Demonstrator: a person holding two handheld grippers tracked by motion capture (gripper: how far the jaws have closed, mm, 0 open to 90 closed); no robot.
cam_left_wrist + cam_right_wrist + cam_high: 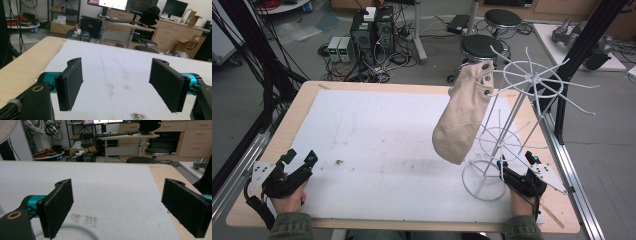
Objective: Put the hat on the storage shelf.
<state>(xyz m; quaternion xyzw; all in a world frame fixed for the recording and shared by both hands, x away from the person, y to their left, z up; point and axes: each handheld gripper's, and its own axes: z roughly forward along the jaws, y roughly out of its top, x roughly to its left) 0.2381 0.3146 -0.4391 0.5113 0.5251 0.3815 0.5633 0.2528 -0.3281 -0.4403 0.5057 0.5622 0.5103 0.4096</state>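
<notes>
High view puts you at a wooden desk (312,92) covered by a white foam sheet (382,130), with a few dark stains on the sheet near its front. Beyond the desk's far edge the grey floor carries two computer towers (372,27) in a tangle of cables, and two black round stools (484,47) stand behind the desk's far right corner.

A white wire rack (507,130) stands on the right part of the desk, its ring base resting on the foam sheet and its spoked top wheel raised high. A beige cloth bag (464,112) hangs from one spoke of that top wheel, on the rack's left side, clear of the sheet.

Your left hand-held gripper (302,161) sits at the desk's front left corner, well apart from the rack. In the left gripper view its jaws are spread wide with bare foam between them, holding nothing.

Your right hand-held gripper (517,159) sits just beside the rack's base, on its right front side, and the jaw tips look close to the lower wires; whether they touch I cannot tell. In the right gripper view (117,207) its jaws are also spread wide and hold nothing, and a curve of the white base ring shows low by the left jaw. The bag hangs above and to the left of this hand-held gripper, not touching it.
</notes>
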